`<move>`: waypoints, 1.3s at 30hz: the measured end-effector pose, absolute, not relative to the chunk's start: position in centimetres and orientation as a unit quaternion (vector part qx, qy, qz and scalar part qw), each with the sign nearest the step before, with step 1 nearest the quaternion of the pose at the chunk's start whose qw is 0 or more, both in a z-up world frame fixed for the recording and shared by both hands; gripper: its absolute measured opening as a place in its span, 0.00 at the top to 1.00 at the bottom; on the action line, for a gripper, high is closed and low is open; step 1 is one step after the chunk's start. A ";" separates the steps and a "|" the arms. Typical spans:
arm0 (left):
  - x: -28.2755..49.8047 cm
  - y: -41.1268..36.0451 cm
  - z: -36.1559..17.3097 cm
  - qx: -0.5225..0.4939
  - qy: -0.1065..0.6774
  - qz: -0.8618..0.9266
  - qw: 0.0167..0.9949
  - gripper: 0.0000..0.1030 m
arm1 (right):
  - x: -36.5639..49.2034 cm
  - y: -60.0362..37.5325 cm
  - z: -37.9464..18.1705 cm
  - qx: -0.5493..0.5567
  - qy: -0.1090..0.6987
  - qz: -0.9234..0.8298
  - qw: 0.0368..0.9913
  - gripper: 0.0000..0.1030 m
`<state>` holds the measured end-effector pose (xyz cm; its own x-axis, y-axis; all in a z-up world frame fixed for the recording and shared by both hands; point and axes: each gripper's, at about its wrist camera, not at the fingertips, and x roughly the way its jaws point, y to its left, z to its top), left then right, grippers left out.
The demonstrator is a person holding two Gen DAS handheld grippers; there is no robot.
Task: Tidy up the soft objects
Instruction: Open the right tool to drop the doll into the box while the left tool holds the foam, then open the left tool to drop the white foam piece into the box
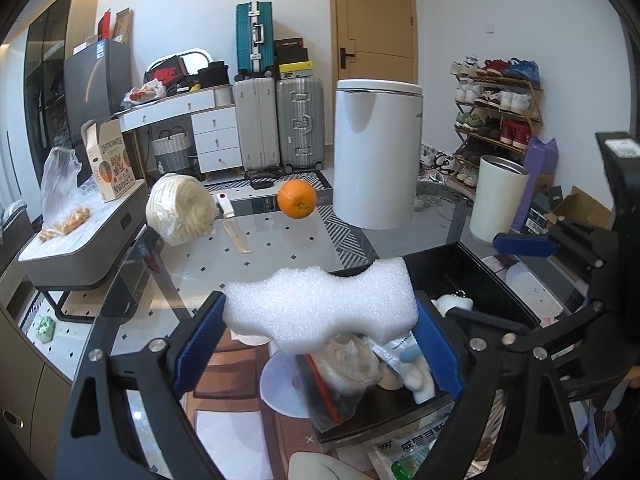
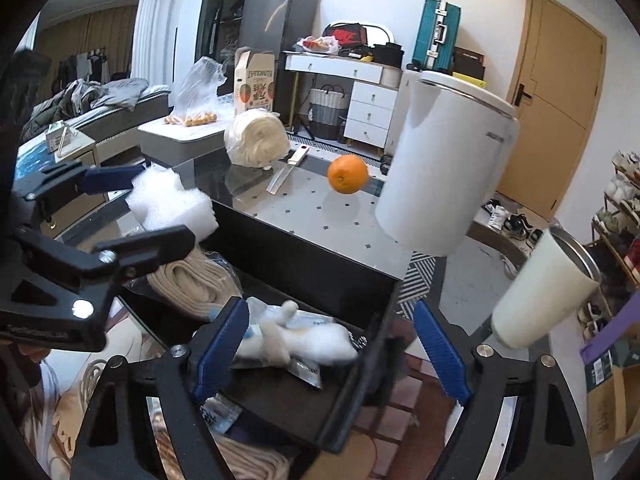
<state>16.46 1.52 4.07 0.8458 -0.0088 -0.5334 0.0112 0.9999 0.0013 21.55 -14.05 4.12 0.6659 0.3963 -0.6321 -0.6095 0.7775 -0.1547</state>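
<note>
My left gripper (image 1: 320, 344) is shut on a wavy block of white foam (image 1: 320, 304), held just above the near-left corner of a black box (image 1: 440, 264). The right wrist view shows the same foam (image 2: 168, 204) at the box's (image 2: 304, 264) left rim. My right gripper (image 2: 332, 350) stands open over the box. A white plush toy (image 2: 304, 336) lies on the box floor between its blue pads (image 2: 222, 348), untouched. A bagged coil of beige rope (image 2: 200, 284) and flat packets also lie in the box.
On the glass table beyond the box are an orange (image 1: 296, 199), a knife (image 1: 234, 224) and a wrapped beige bundle (image 1: 180, 210). A tall white bin (image 1: 376, 152) and a cream tumbler (image 1: 498, 200) stand at the right. More packets lie in front of the box.
</note>
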 end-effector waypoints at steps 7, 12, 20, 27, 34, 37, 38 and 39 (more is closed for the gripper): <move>17.3 0.5 3.4 0.015 0.291 -0.014 0.957 0.04 | 20.4 -15.4 4.7 -0.173 0.289 0.270 0.902 0.12; 17.2 0.0 3.4 0.016 0.299 -0.023 0.954 0.00 | 19.4 -16.6 5.2 -0.165 0.285 0.264 0.907 0.11; 15.9 0.5 4.0 0.001 0.291 -0.030 0.956 0.00 | 17.8 -18.3 5.8 -0.146 0.285 0.260 0.911 0.03; 13.9 0.9 4.2 0.002 0.285 -0.019 0.958 0.00 | 16.1 -19.3 5.5 -0.122 0.301 0.264 0.908 0.01; 11.2 0.9 4.1 0.006 0.279 -0.011 0.960 0.00 | 13.8 -20.3 4.8 -0.101 0.316 0.267 0.905 0.01; 9.8 1.0 4.2 0.006 0.273 -0.008 0.962 0.00 | 12.6 -20.6 4.5 -0.098 0.322 0.270 0.902 0.01; 9.3 1.0 4.2 0.005 0.272 -0.006 0.962 0.00 | 12.3 -20.6 4.4 -0.099 0.323 0.270 0.902 0.01; 8.9 1.0 4.2 0.004 0.271 -0.005 0.963 0.00 | 11.9 -20.7 4.2 -0.100 0.323 0.270 0.902 0.01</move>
<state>8.89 1.02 4.23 0.8531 -0.0078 -0.5217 0.0119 0.9999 0.0047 11.93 -20.72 4.23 0.6456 0.4222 -0.6364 -0.5509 0.8346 -0.0051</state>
